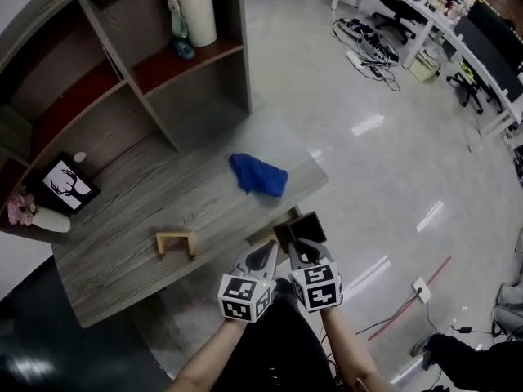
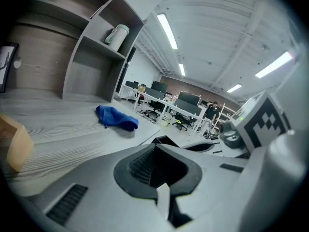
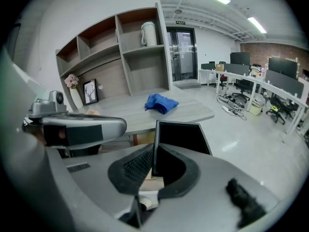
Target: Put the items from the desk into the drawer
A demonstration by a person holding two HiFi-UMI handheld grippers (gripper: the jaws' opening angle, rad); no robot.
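A crumpled blue cloth [image 1: 258,175] [image 2: 116,118] [image 3: 161,103] lies near the right end of the grey wooden desk [image 1: 147,211]. A small pale wooden piece [image 1: 176,242] [image 2: 14,146] sits near the desk's front edge. My right gripper [image 1: 296,256] [image 3: 153,166] is shut on a flat black square panel [image 1: 301,231] [image 3: 181,137], held upright off the desk's front right corner. My left gripper [image 1: 263,256] [image 2: 155,149] is close beside it at the left, its jaws together with nothing between them. A brown wooden part [image 3: 145,140] shows under the desk edge; I cannot tell if it is the drawer.
A shelf unit [image 1: 122,80] stands at the back of the desk with a pale jug [image 1: 194,8] [image 3: 148,33] on it. A framed deer picture [image 1: 67,184] and pink flowers [image 1: 23,208] stand at the left. Cables [image 1: 368,43] and office desks lie across the glossy floor.
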